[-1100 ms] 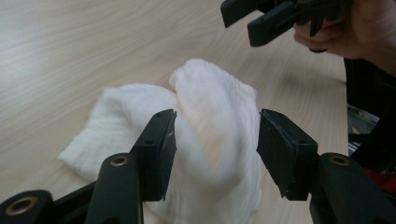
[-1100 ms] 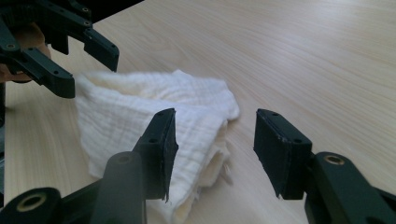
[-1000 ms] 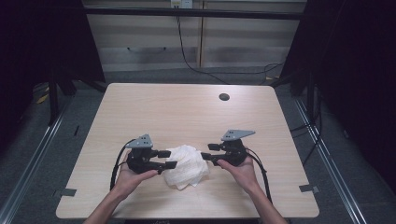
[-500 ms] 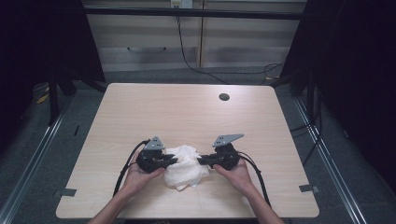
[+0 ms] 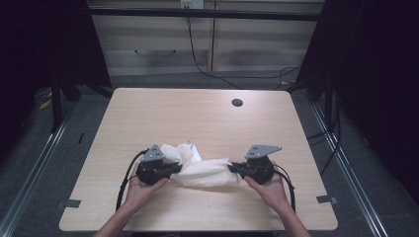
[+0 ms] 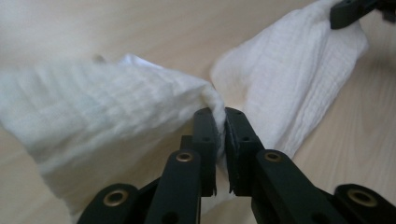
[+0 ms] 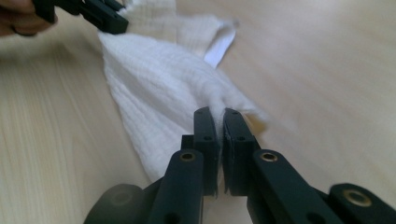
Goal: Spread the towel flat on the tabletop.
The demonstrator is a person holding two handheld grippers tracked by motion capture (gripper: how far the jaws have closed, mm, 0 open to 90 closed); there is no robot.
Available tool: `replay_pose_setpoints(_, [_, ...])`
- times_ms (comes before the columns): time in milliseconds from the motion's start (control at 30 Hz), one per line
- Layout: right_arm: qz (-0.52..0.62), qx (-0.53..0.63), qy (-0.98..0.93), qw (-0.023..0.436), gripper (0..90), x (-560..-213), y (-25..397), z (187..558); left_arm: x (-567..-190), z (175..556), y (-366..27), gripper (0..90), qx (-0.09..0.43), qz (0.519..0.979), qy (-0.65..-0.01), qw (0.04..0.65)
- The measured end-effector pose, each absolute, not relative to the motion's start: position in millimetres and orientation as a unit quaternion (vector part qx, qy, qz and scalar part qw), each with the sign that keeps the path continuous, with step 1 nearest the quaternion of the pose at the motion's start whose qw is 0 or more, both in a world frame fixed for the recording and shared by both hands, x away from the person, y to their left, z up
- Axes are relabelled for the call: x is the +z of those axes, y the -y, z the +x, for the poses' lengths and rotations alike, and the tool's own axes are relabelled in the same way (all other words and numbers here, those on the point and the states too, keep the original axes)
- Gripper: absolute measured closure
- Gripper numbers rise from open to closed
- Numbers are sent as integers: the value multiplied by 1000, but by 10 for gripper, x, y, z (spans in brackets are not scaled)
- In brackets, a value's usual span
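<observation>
With each gripper clamped on an end of the cloth (image 5: 205,170), left gripper (image 5: 174,168) and right gripper (image 5: 234,168) hold it stretched, well nearer than the table's hole (image 5: 237,102); spreading appears in hand; next, lay it flat.

The white cloth (image 7: 163,98) is clamped between the jaws of the right gripper (image 7: 220,114); its far corner is held by the left gripper (image 7: 100,16).

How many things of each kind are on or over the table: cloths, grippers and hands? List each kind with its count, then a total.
White cloth: 1
Grippers: 2, the left gripper and the right gripper, each shut on the cloth
Hands: 2, the left hand and the right hand
Total: 5
</observation>
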State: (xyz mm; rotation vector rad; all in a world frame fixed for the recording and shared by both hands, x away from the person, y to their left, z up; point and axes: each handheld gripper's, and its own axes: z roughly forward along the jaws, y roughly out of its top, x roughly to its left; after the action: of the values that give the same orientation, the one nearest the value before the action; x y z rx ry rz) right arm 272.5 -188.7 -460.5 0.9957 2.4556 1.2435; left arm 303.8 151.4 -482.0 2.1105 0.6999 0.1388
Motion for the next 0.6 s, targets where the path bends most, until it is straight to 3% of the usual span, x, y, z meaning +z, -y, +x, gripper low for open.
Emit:
replay_pose_setpoints(200, [345, 393, -848, 84, 846, -4863, 1936, 2589, -4902, 3017, -1469, 761, 34, 860, -286, 422])
replay_pose_setpoints(233, [349, 389, -848, 80, 839, -4888, 1942, 2574, -4906, 3020, -1473, 695, 31, 861, -286, 420])
replay_pose_setpoints(367, [346, 380, -854, 79, 794, -4934, 1940, 2575, -4846, 3033, -1552, 618, 22, 847, -296, 442])
replay_pose_setpoints(600, [349, 388, -849, 80, 699, -4873, 2029, 2521, -4666, 3081, -1805, 574, 42, 817, -316, 480])
